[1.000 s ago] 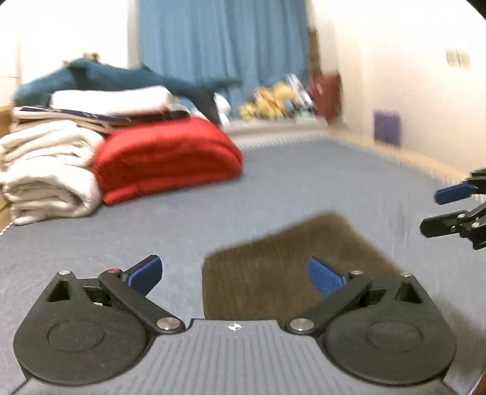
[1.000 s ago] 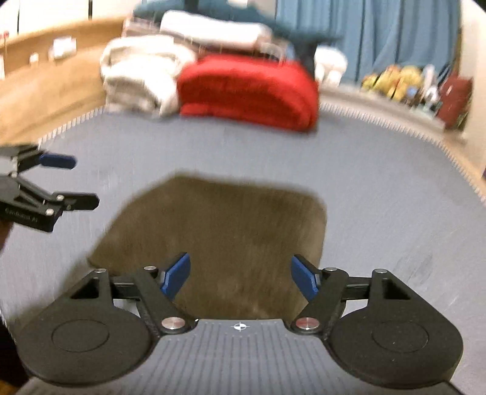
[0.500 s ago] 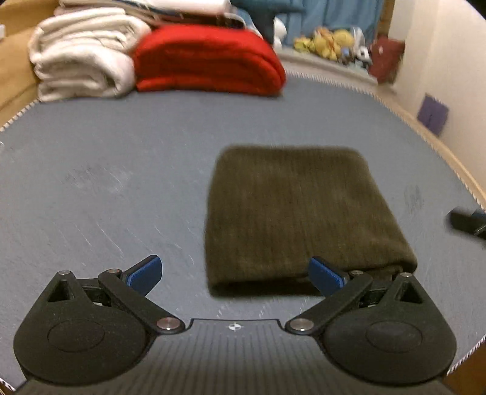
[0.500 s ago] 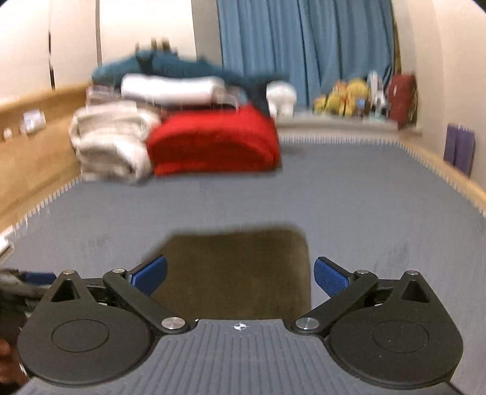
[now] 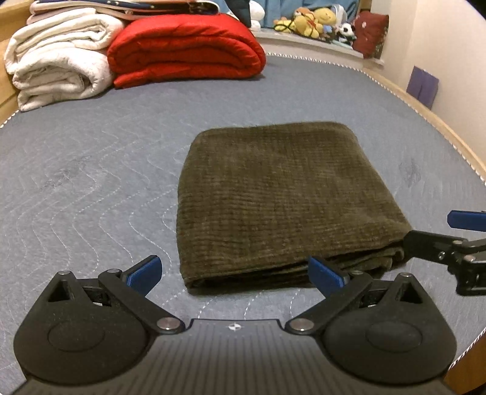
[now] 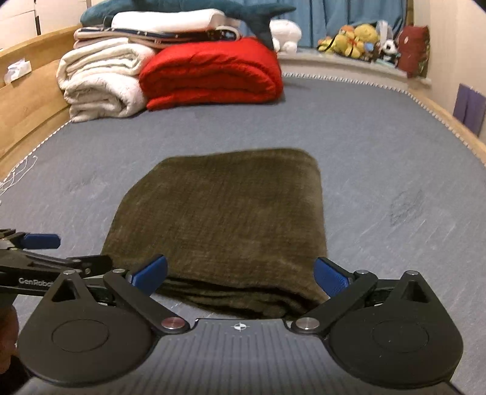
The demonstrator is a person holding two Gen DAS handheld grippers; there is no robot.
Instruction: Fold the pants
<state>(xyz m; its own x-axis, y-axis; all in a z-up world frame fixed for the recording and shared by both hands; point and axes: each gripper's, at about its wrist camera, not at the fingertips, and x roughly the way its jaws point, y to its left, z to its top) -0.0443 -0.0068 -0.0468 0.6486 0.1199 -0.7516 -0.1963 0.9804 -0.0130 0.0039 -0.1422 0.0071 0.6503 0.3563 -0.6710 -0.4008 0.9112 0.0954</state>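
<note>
A grey quilted bed cover is spreading across both views, taking up most of the scene. At its far end a red folded quilt is lying beside a stack of white folded blankets, the two touching. A dark teal plush toy is resting on top of that stack in the right wrist view, and a cluster of small stuffed toys is sitting on a ledge beyond the cover.

The olive-green pants are lying in the middle of the cover, folded into a compact, roughly square bundle with the layered edges facing the cameras.

The left gripper is hovering just before the near edge of the pants, its blue-padded fingers spread wide with nothing between them. The right gripper is likewise standing open, its fingers straddling the near edge of the bundle without clamping it; whether the pads are brushing the cloth cannot be told. Each gripper is showing at the edge of the other's view, close beside the near corners of the pants.
</note>
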